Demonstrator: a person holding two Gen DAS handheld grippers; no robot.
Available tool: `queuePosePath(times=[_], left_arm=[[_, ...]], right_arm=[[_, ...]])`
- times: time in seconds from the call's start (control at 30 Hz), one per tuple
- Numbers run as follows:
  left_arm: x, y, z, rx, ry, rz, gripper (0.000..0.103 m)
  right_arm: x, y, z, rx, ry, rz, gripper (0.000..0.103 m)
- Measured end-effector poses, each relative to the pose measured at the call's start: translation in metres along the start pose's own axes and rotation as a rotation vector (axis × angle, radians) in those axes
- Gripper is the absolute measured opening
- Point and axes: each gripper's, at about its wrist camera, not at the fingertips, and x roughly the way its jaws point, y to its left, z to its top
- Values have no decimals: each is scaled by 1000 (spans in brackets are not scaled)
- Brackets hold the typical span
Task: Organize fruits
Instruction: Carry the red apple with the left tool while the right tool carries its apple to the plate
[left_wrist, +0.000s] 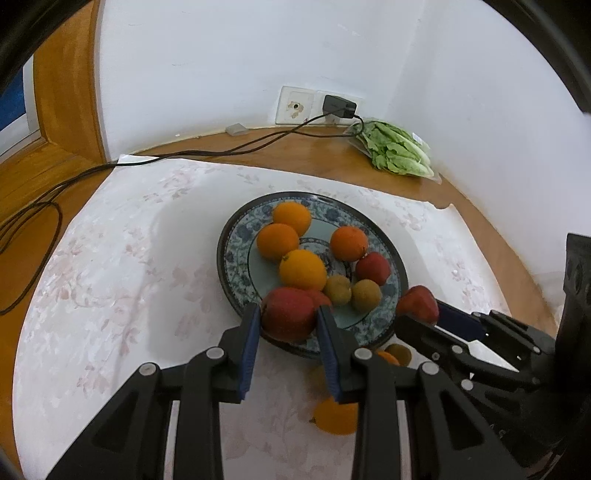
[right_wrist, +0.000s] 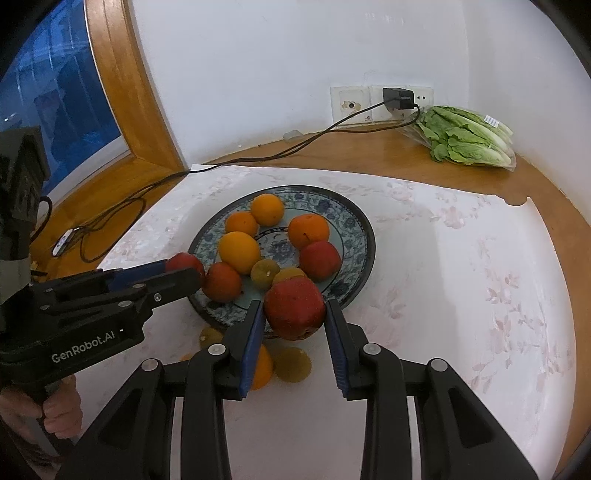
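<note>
The wooden tabletop (right_wrist: 369, 155) carries a pale floral cloth (left_wrist: 110, 258). On it sits the blue-patterned plate (right_wrist: 354, 221) holding four oranges, two red apples and two small greenish fruits. The left gripper (left_wrist: 288, 317) has its fingers clamped on a red apple (left_wrist: 288, 314) over the plate's near rim; the right gripper (right_wrist: 294, 308) likewise grips another apple (right_wrist: 294, 306). Both are round, with no clear long axis.
</note>
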Motion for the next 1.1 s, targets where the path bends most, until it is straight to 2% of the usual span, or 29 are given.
queuePosePath(times=[0.3,0.97,1.1], left_arm=[[17,11,8,-38,3,-9,32],[30,8,11,-25,9,10,32],[26,6,11,-25,11,7,39]], right_arm=[[12,-4,2,-6,3,-12,34],[22,-11,6,-17,-18,-51,34],[25,-12,10,-21,-15,-73,34]])
